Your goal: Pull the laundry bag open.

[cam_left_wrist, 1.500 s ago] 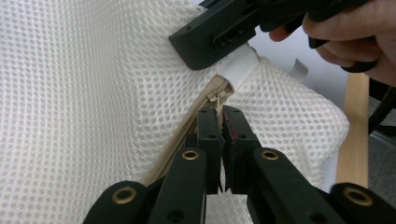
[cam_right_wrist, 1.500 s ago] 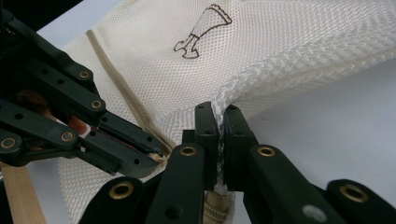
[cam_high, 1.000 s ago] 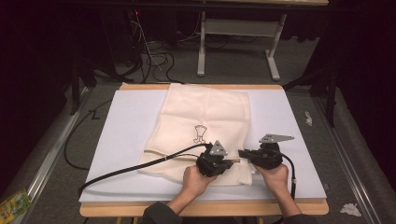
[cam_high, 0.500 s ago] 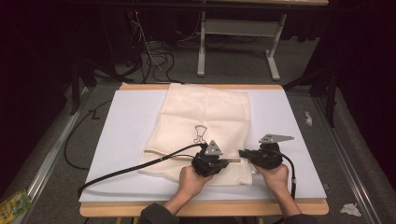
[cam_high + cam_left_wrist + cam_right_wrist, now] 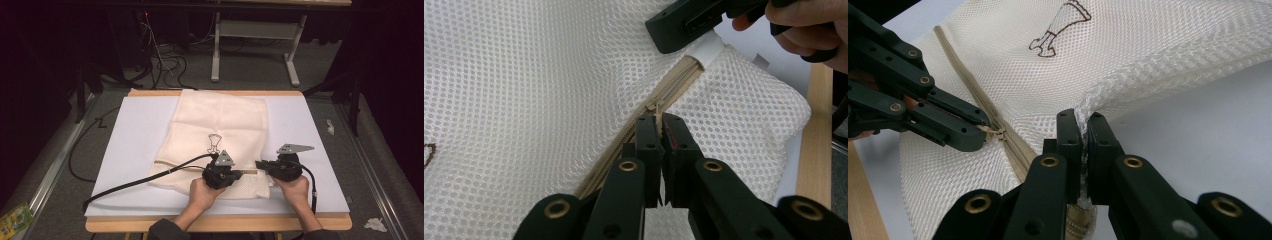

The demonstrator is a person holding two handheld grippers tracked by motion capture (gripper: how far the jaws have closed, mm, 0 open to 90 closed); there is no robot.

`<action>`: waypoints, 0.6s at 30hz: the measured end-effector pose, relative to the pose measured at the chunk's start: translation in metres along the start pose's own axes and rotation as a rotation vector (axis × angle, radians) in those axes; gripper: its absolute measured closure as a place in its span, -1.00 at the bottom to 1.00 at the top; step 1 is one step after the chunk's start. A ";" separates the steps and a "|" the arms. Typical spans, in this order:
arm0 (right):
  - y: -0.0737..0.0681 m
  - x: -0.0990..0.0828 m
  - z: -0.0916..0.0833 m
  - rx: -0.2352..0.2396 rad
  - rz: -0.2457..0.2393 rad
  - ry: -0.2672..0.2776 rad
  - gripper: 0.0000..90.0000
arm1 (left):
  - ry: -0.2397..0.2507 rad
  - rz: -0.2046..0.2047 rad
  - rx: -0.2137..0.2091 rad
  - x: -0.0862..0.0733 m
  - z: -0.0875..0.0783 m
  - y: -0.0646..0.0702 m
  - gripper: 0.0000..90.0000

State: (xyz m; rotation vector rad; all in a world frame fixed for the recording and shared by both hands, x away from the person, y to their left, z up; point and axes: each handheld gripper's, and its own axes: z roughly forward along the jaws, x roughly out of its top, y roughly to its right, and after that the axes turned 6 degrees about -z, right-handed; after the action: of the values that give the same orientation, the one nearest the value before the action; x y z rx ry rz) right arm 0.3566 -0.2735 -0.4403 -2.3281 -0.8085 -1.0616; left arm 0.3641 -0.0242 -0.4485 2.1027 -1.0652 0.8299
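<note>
Now the cream mesh laundry bag (image 5: 220,130) lies flat on the white board (image 5: 135,150), its near part with the zipper (image 5: 674,90) toward the person. The right gripper (image 5: 1081,127) is clamped on the mesh at the zipper's end, apparently to hold it taut. The left gripper (image 5: 658,127) is closed on what seems the slider pull (image 5: 994,131), probably to draw it along.

Wooden table (image 5: 150,93) w/ white sheet (image 5: 140,130) on top, cream mesh bag (image 5: 220,120) flat on sheet.
</note>
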 end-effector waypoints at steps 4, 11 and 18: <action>0.000 0.000 0.001 0.003 -0.001 0.000 0.96 | 0.000 0.004 0.003 0.000 -0.001 0.000 0.93; 0.000 -0.001 -0.001 -0.003 -0.001 -0.005 0.96 | 0.002 -0.007 0.007 -0.002 -0.004 -0.003 0.93; 0.000 -0.001 -0.001 -0.005 -0.005 -0.005 0.96 | 0.012 -0.010 0.007 -0.003 -0.008 -0.004 0.93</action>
State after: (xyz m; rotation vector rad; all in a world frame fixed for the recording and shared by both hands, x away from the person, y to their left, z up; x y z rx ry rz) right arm 0.3559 -0.2743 -0.4406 -2.3354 -0.8154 -1.0616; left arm 0.3643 -0.0148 -0.4474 2.1051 -1.0464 0.8417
